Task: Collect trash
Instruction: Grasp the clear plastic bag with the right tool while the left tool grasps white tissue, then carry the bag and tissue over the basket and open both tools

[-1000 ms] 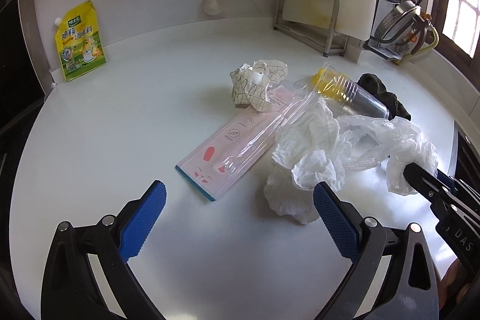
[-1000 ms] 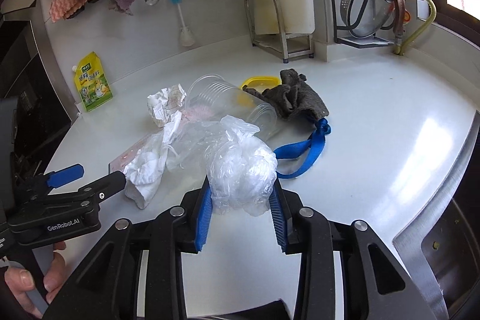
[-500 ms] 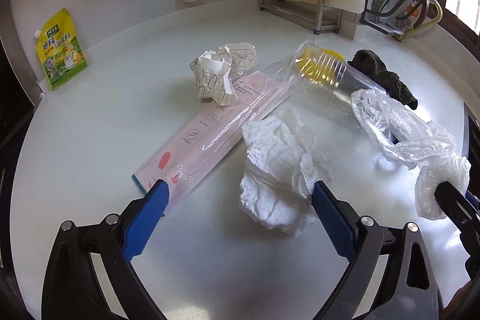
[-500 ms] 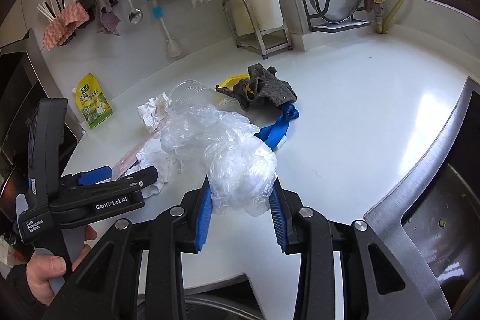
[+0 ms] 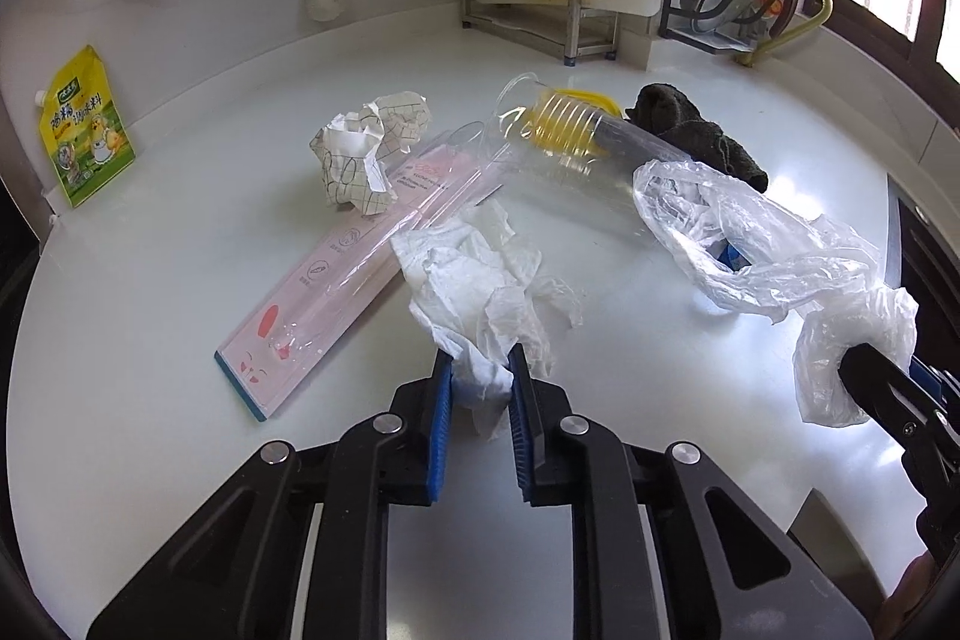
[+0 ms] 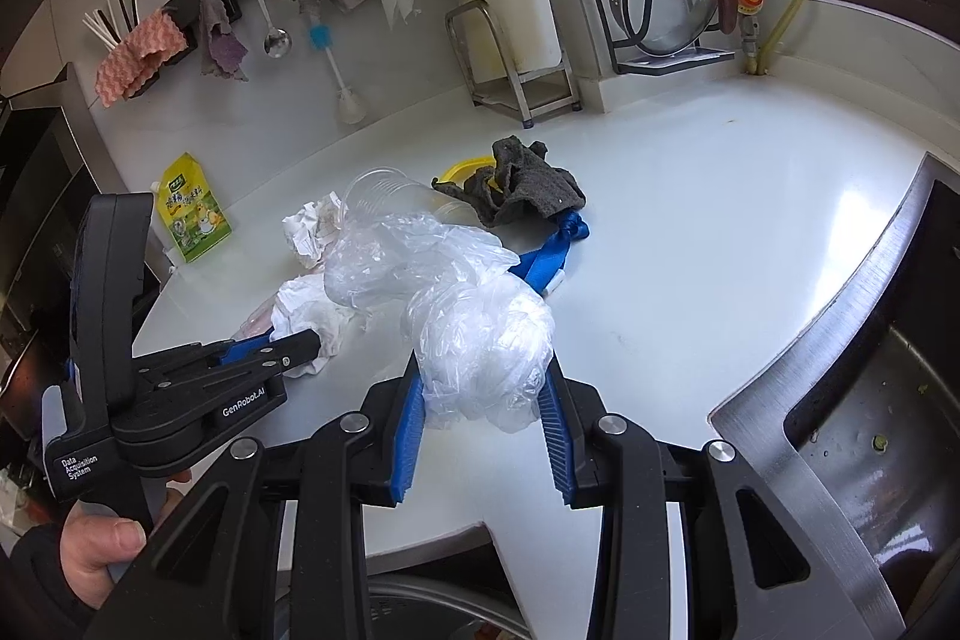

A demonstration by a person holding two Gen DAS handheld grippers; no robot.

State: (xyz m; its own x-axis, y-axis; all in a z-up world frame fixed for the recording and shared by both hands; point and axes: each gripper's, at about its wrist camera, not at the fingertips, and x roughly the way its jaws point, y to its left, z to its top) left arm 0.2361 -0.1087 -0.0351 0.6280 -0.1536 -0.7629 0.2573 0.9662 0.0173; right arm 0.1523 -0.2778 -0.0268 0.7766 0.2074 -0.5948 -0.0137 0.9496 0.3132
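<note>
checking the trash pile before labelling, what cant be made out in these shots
- Left wrist view: the blue strap shows only a sliver; the plastic bag covers it.
- Left wrist view: the right gripper is cut off by the edge.
- Right wrist view: the pink package is mostly hidden behind the tissue and the left gripper.
- Both views: the yellow lid sits partly under the grey cloth.

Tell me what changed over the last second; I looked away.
The left gripper moved in and shut its jaws on the crumpled tissue. The right gripper kept its hold on the plastic bag, drawing it toward the counter's near edge. Cups, pink package and paper ball stayed put.
</note>
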